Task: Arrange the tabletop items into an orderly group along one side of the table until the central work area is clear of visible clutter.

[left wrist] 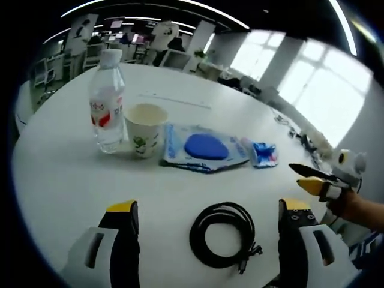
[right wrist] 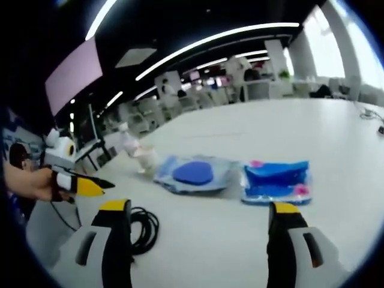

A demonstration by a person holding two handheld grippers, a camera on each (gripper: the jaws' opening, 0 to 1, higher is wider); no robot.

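White tabletop (left wrist: 66,180) is under my tools. In the left gripper view, my left gripper (left wrist: 207,225) has its jaws spread wide and they hold nothing. Between the two jaws a coiled black cable (left wrist: 223,236) lies flat on the table, touching neither jaw as far as I can see. Farther away the other items stand in a row: a clear water bottle (left wrist: 107,102) with a red and white label, upright, then just beside it a paper cup (left wrist: 144,129), also upright. Next comes a plastic pouch with a blue oval thing inside (left wrist: 203,147), lying flat, and after it a small blue packet (left wrist: 264,153). My right gripper (left wrist: 315,179) comes in from the right side above the table edge; its yellow and black tips look nearly together with nothing in them.

In the right gripper view, my right gripper (right wrist: 201,219) is wide open and empty. The cable (right wrist: 143,231) is near its left jaw. The pouch (right wrist: 193,173) and the blue packet (right wrist: 276,181) lie ahead, side by side, and the bottle and cup are blurred behind them. My left gripper (right wrist: 90,185) shows at the left, in my hand (right wrist: 27,183).
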